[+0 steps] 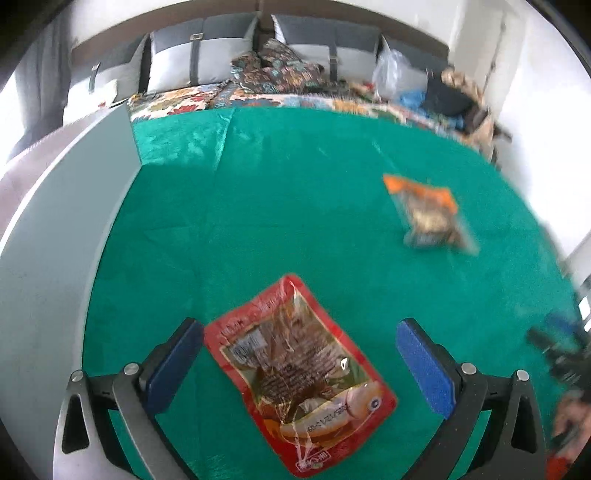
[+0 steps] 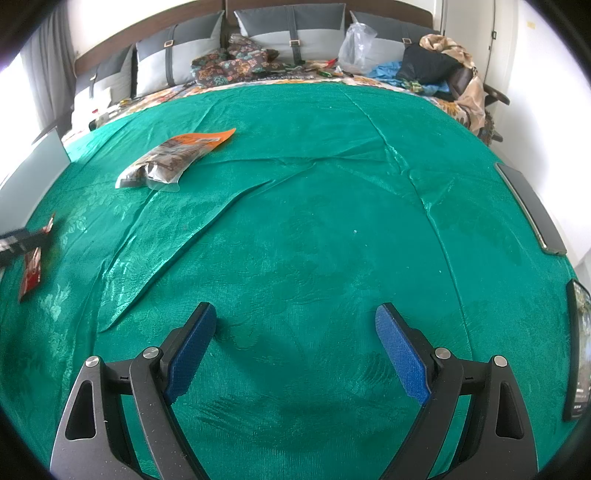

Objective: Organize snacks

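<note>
Snacks lie in two places on the shiny green patterned cloth (image 2: 314, 229) that covers the bed. Nearest the left gripper (image 1: 299, 328) is a flat red plastic pouch with a clear window and a fish printed on it (image 1: 299, 376); it rests flat on the cloth between the gripper's two blue-padded fingers (image 1: 173, 365), its left edge just beside the left pad and well apart from the right one. The jaws stand wide and hold nothing. In the right wrist view this same pouch shows only as a red sliver at the far left edge (image 2: 33, 269), partly crossed by a dark blurred part of the other tool.

Farther out lies the second snack, a clear bag with an orange top and brown contents (image 2: 173, 158). It is on the cloth well apart from the red pouch, its orange end pointing towards the pillows; in the left wrist view it appears blurred, up and to the right (image 1: 428, 214).

The right gripper (image 2: 295, 314) hangs over a bare, creased stretch of the cloth with its blue pads (image 2: 400, 358) spread apart and nothing between them.

At the left of the cloth stands a pale grey flat panel (image 1: 66, 206). Beyond the cloth, a floral bedspread (image 1: 177, 99) shows, with grey-and-white pillows with buckled straps (image 2: 295, 33) against the headboard, a crumpled clear plastic bag (image 2: 354, 44) and a heap of dark and beige clothes (image 2: 439, 62). Two dark flat devices (image 2: 532, 210) lie at the cloth's right edge.
</note>
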{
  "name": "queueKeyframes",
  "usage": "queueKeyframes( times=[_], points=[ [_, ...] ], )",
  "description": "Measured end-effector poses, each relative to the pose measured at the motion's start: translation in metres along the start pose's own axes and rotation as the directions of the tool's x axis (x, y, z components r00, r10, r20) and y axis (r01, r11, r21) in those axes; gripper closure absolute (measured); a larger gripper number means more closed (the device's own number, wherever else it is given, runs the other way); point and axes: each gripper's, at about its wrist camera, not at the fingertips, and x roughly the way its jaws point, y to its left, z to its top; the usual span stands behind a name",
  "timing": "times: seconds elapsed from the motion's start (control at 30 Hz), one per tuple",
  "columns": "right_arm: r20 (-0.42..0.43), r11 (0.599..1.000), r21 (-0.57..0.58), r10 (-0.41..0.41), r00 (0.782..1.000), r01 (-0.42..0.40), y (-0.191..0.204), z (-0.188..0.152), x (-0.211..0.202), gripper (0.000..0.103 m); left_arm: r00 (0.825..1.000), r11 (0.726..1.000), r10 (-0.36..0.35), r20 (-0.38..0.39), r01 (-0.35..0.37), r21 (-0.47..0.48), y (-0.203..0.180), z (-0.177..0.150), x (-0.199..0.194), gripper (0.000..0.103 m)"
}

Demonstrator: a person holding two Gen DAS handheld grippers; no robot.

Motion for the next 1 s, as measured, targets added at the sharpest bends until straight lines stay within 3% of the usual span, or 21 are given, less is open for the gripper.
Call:
queueKeyframes(
  times=[0.13, 0.2, 0.27, 0.37, 0.47, 0.63, 0.7, 0.77, 0.8, 0.9, 1.0],
  points=[
    [0.0, 1.0, 0.0, 0.0, 1.0, 0.0, 0.0, 0.0, 0.0, 0.012, 0.998, 1.0, -0.011, -0.054, 0.01, -0.012, 0.01, 0.002, 0.007, 0.0],
    [0.0, 1.0, 0.0, 0.0, 1.0, 0.0, 0.0, 0.0, 0.0, 0.012, 0.992, 1.0, 0.001, -0.125, 0.001, 0.014, 0.008, -0.005, 0.022, 0.001],
    [0.0, 1.0, 0.0, 0.0, 1.0, 0.0, 0.0, 0.0, 0.0, 0.012, 0.992, 0.996, 0.071, -0.108, -0.064, 0.067, -0.001, -0.013, 0.024, 0.0],
    [0.0, 1.0, 0.0, 0.0, 1.0, 0.0, 0.0, 0.0, 0.0, 0.012, 0.984, 0.988, 0.146, -0.1, -0.14, 0.07, -0.008, -0.022, 0.025, 0.0],
    [0.0, 1.0, 0.0, 0.0, 1.0, 0.0, 0.0, 0.0, 0.0, 0.012, 0.981, 0.984, 0.177, -0.075, -0.177, 0.009, -0.008, -0.029, 0.02, 0.0],
    [-0.029, 1.0, 0.0, 0.006, 1.0, -0.006, 0.0, 0.004, 0.001, 0.012, 0.984, 0.984, 0.178, -0.028, -0.178, 0.008, -0.008, -0.034, 0.019, 0.0],
    [-0.104, 0.995, 0.082, 0.072, 0.992, -0.064, -0.002, 0.02, 0.004, 0.013, 0.983, 0.984, 0.179, -0.026, -0.179, 0.007, -0.007, -0.034, 0.018, 0.0],
    [-0.106, 0.951, 0.229, 0.234, 0.966, -0.206, 0.001, 0.043, 0.005, 0.013, 0.983, 0.984, 0.18, -0.025, -0.179, 0.007, -0.008, -0.034, 0.018, 0.0],
    [-0.096, 0.933, 0.268, 0.273, 0.957, -0.24, 0.009, 0.057, 0.007, 0.013, 0.983, 0.984, 0.179, -0.025, -0.179, 0.007, -0.008, -0.034, 0.018, 0.0],
    [-0.123, 0.916, 0.319, 0.295, 0.947, -0.244, 0.045, 0.104, 0.031, 0.014, 0.983, 0.984, 0.179, -0.025, -0.179, 0.007, -0.008, -0.034, 0.019, 0.0],
    [-0.198, 0.934, 0.318, 0.231, 0.953, -0.16, 0.084, 0.139, 0.067, 0.014, 0.984, 0.984, 0.179, -0.025, -0.179, 0.007, -0.007, -0.034, 0.018, 0.0]
  ],
)
